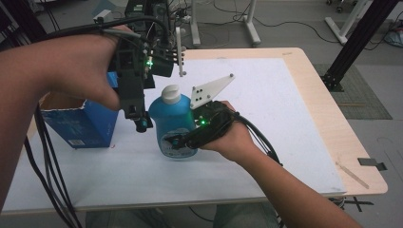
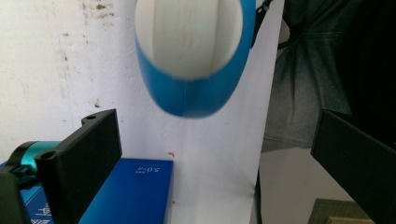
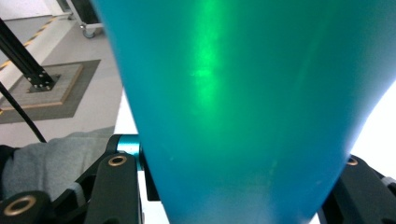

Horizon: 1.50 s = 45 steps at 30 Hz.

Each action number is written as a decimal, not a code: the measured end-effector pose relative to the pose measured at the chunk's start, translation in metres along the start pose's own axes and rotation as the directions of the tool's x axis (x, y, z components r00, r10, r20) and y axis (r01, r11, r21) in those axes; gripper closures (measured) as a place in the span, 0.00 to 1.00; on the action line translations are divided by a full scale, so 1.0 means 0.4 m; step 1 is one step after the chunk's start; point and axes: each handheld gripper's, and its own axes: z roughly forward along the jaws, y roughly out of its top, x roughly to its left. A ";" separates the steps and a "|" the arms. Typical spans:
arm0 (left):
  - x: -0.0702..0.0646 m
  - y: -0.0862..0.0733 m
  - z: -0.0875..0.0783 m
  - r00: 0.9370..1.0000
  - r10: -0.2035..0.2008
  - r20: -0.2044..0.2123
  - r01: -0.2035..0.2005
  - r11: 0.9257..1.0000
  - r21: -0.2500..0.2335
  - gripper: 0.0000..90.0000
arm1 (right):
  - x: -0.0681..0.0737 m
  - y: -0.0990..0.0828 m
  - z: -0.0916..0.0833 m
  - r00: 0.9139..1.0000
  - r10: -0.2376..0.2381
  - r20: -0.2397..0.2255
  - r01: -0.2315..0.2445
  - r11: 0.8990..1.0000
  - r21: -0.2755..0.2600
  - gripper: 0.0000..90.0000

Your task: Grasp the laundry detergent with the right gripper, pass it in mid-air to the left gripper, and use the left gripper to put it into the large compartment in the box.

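Right gripper [image 1: 177, 141] jaws clamped on teal-blue plastic bottle with white cap [image 1: 172, 118], left gripper [image 1: 139, 122] released just beside bottle, blue cardboard box [image 1: 81, 126] beyond.

Pale wooden table [image 1: 328, 123] on grey floor [image 1: 380, 90], black frame post [image 1: 354, 42] beside

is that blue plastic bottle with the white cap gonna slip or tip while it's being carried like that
The blue plastic bottle with the white cap looks glossy, so it may slip. The right gripper is shut on its wide lower body, which probably limits tipping. It seems stiff: its walls show no denting in the right gripper view. The left gripper, jaws apart, hovers beside it.
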 end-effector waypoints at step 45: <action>0.000 0.014 0.026 1.000 -0.011 -0.026 0.012 0.999 0.037 0.13 | 0.008 0.080 0.052 0.998 -0.013 -0.064 0.012 0.999 -0.030 0.51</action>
